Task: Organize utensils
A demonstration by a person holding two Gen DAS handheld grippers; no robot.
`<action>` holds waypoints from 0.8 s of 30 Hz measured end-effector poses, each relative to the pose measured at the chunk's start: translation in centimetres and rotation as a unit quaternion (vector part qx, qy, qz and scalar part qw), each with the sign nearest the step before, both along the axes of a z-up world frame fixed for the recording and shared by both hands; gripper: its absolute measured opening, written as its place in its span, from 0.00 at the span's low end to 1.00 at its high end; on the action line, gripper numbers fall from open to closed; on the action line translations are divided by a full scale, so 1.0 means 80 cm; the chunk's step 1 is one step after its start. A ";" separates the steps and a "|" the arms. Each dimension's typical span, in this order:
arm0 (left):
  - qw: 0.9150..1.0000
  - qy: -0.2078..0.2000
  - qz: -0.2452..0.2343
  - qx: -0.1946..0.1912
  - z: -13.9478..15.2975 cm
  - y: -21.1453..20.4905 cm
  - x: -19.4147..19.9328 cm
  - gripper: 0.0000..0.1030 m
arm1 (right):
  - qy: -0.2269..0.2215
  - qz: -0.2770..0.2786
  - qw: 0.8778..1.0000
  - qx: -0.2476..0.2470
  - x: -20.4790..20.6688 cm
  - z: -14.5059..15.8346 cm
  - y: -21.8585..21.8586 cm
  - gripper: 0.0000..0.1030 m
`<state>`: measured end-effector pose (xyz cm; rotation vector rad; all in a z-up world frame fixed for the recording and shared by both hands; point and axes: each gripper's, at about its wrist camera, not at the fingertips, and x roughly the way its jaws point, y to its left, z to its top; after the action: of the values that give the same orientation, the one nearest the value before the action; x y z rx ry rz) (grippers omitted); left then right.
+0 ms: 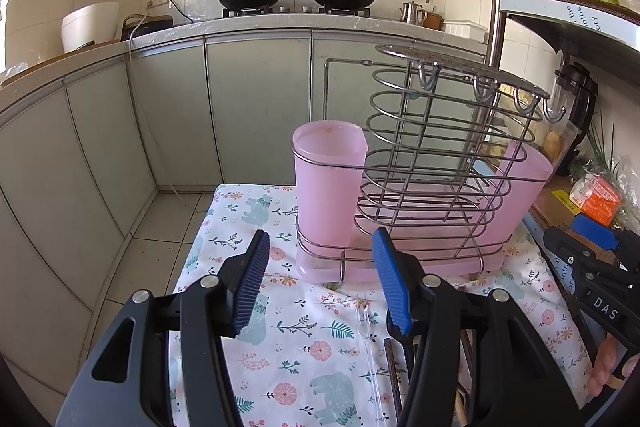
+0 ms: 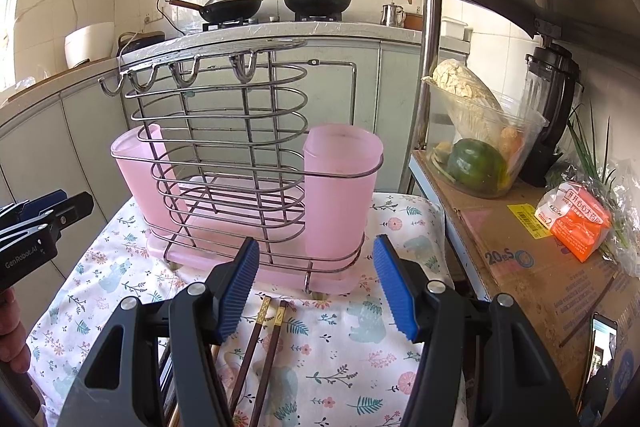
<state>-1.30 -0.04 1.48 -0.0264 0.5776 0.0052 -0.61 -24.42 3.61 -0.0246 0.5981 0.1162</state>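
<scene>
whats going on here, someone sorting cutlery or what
A person holds a hand-held gripper in each hand over a small table with a floral cloth. Both the left hand-held gripper and the right hand-held gripper are open and hold nothing. A wire rack with two pink cups stands empty. Chopsticks and a clear fork lie on the cloth in front of it.

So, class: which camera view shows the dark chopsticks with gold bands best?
The right wrist view: the chopsticks lie in the open on the floral cloth between the open right gripper fingers. The left wrist view shows only one dark stick, mostly hidden behind a finger of the left gripper.
</scene>
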 end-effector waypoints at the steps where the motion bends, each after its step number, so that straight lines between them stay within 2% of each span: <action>1: 1.000 0.000 0.000 -0.001 0.000 0.000 0.000 0.52 | 0.000 0.000 1.000 0.000 0.000 0.000 0.000 0.57; 24: 1.000 -0.004 0.004 -0.008 0.003 0.003 -0.007 0.53 | -0.007 0.001 1.000 0.001 -0.008 0.006 0.001 0.57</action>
<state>-1.85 0.16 1.70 -0.0452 0.5699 0.0083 -1.27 -24.38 4.08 -0.0232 0.5842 0.1177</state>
